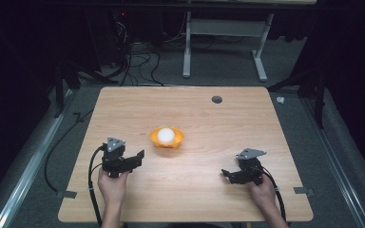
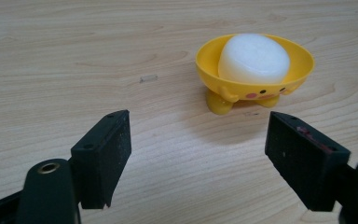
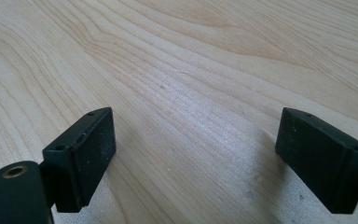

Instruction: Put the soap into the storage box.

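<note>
Fingers (image 1: 140,154) of the left gripper (image 1: 132,160) are gaping wide near the small yellow plastic duck-faced bowl (image 1: 167,141); the right gripper (image 1: 228,175), well apart from it, is spreading open too. Looking along the left jaws, a white rounded soft-looking block (image 2: 254,58) is sitting inside that bowl. Along the right jaws, bare wooden table (image 3: 191,70) is lying ahead. Light, probably squashy: grip its sides gently.
</note>
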Demonstrator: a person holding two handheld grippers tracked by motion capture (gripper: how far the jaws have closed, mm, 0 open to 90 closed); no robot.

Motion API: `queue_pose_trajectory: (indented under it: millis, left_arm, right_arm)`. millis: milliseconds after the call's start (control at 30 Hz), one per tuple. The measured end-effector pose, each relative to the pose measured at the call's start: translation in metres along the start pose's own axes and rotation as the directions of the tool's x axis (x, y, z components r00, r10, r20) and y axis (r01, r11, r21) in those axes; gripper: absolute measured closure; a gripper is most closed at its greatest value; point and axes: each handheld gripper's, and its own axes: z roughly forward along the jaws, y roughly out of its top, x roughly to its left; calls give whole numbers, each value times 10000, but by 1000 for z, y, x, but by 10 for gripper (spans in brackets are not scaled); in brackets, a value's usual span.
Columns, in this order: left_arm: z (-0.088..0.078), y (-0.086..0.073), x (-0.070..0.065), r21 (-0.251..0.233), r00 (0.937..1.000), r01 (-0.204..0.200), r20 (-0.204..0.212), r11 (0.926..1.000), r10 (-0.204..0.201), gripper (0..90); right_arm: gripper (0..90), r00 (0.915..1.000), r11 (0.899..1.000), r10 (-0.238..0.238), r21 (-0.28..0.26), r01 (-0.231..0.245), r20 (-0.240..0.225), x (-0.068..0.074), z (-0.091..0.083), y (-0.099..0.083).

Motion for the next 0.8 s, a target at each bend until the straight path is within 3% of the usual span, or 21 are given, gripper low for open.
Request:
queue_pose_trajectory:
  millis: [800]
  left_arm:
    - [2,-23,-5,230,9993,111,341,9997,-119,231]
  right_arm:
    - [128,10000,10000,9,4,-9,-1,0,0,0]
